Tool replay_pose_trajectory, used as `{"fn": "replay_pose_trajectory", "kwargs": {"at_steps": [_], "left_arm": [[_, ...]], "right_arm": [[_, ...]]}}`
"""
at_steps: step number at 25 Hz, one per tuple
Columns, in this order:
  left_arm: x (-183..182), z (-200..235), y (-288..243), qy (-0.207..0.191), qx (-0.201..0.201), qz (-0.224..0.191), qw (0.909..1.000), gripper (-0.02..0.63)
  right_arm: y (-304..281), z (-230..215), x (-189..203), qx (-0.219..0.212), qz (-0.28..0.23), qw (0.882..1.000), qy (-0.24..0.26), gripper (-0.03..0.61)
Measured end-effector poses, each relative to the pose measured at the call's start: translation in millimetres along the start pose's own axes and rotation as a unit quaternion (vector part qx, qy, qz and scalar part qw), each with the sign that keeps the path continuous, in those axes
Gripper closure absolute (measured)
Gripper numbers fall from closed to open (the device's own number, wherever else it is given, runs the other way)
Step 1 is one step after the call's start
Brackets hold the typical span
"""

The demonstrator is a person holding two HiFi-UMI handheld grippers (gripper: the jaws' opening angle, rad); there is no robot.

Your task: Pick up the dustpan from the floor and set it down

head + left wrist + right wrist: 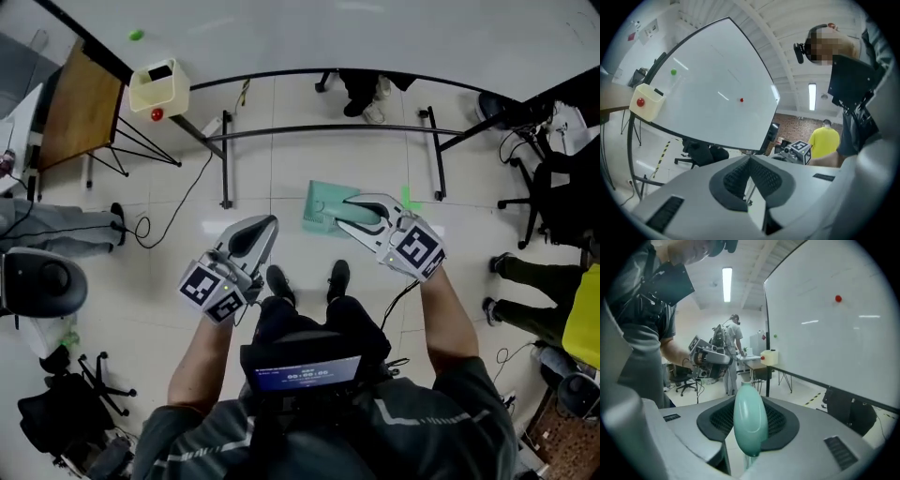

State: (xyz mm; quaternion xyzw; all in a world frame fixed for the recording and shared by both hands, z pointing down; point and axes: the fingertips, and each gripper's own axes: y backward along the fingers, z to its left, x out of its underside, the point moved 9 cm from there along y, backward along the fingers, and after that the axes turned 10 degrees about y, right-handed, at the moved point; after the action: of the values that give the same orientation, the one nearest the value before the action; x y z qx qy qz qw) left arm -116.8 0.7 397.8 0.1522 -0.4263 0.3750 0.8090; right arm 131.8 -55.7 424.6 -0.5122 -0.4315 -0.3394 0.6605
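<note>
Pale floor tiles point(281, 141) are seen from above, with a large whiteboard point(356, 33) on a dark wheeled frame across the top of the head view. A cream box point(157, 86) with a red button is fixed at the board's left end, next to a wooden table point(80, 108). 2 grippers are held out in front of the person's dark shoes point(278, 281). The right gripper point(343, 213) is pinched on the rounded handle of the green dustpan point(323, 206), whose handle is seen pressed between both dark pads in the right gripper view. The dustpan is held in the air, clear of the floor, its flat pan reaching beyond the jaw tips towards the whiteboard frame. The left gripper point(270, 223) is pressed together with nothing between its jaws, and it is kept apart from the dustpan.
</note>
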Motion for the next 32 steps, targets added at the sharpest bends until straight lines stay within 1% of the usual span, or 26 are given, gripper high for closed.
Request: {"fn": "replay_pose_trajectory", "kwargs": {"at_steps": [2, 6, 8, 11, 15, 18, 32], "left_arm": [[-21, -27, 7, 0.01, 0.014, -0.016, 0.9997, 0.591], [-49, -69, 17, -0.022, 0.043, -0.014, 0.9987, 0.591], [-55, -82, 19, -0.027, 0.055, -0.01, 0.998, 0.591], [-61, -91, 21, -0.032, 0.055, -0.004, 0.998, 0.592], [-68, -102, 22, -0.054, 0.064, 0.0, 0.9965, 0.592], [-72, -106, 23, -0.067, 0.06, 0.008, 0.9959, 0.592], [-66, -106, 34, -0.063, 0.047, 0.016, 0.9968, 0.592]], "right_arm": [[30, 6, -28, 0.018, -0.016, 1.0, 0.002, 0.428], [68, 17, -75, 0.039, -0.034, 0.999, 0.013, 0.43], [78, 19, -93, 0.047, -0.046, 0.998, 0.018, 0.43], [87, 22, -111, 0.049, -0.056, 0.997, 0.022, 0.43], [90, 28, -121, 0.037, -0.06, 0.997, 0.028, 0.43], [92, 31, -128, 0.035, -0.063, 0.997, 0.03, 0.431], [87, 36, -140, 0.013, -0.069, 0.997, 0.037, 0.431]]}}
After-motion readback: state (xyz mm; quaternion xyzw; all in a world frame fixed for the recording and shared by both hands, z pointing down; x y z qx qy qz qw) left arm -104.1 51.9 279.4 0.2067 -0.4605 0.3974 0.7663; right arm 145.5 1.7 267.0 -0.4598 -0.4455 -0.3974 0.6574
